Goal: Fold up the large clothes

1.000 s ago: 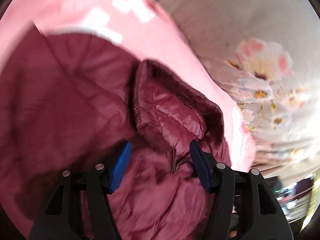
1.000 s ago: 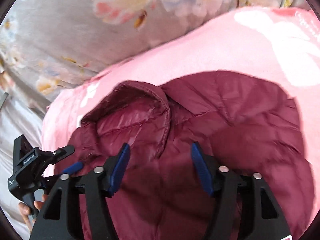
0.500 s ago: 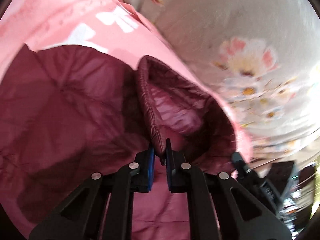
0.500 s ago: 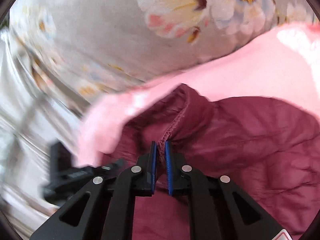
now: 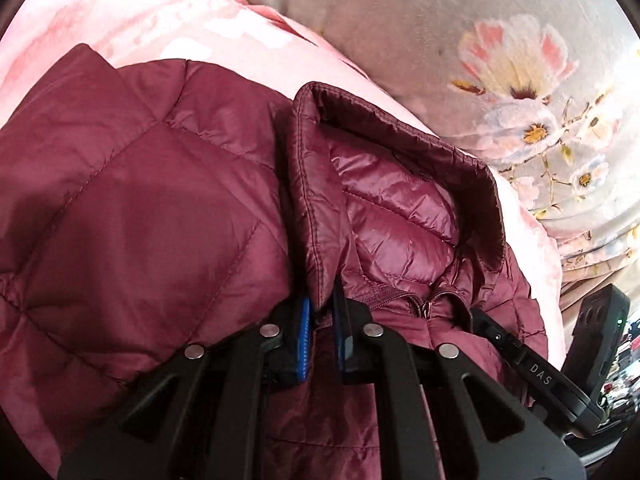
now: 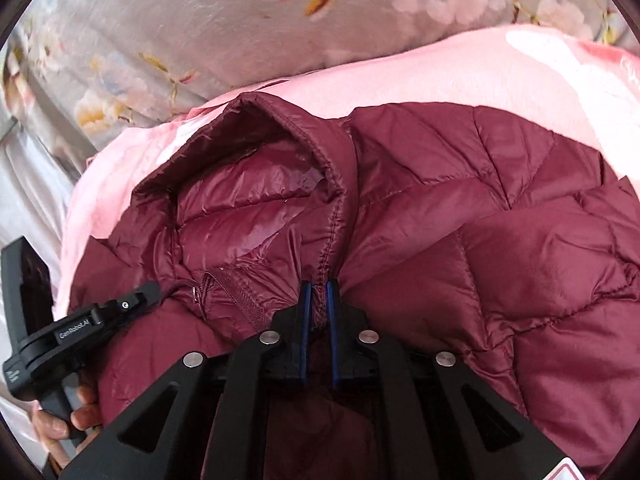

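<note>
The maroon puffer jacket fills the lower and left part of the left wrist view and the centre and right of the right wrist view, lying on a pink blanket that covers a grey floral sheet. Its hood stands open like a pocket, showing only its own glossy quilted lining.

The left gripper is pinched nearly closed on the stitched hem of the hood edge, blue pads on either side of the fabric. The right gripper is likewise clamped on a hood edge at bottom centre of its frame.

Only the left wrist view shows the other tool's body at lower right, lettered "DAS". Only the right wrist view shows the person's left hand at lower left, fingers wrapped round the black handle, and the zipper pull.

The shell is smooth nylon with diamond stitching; the blanket looks soft and fleecy.
</note>
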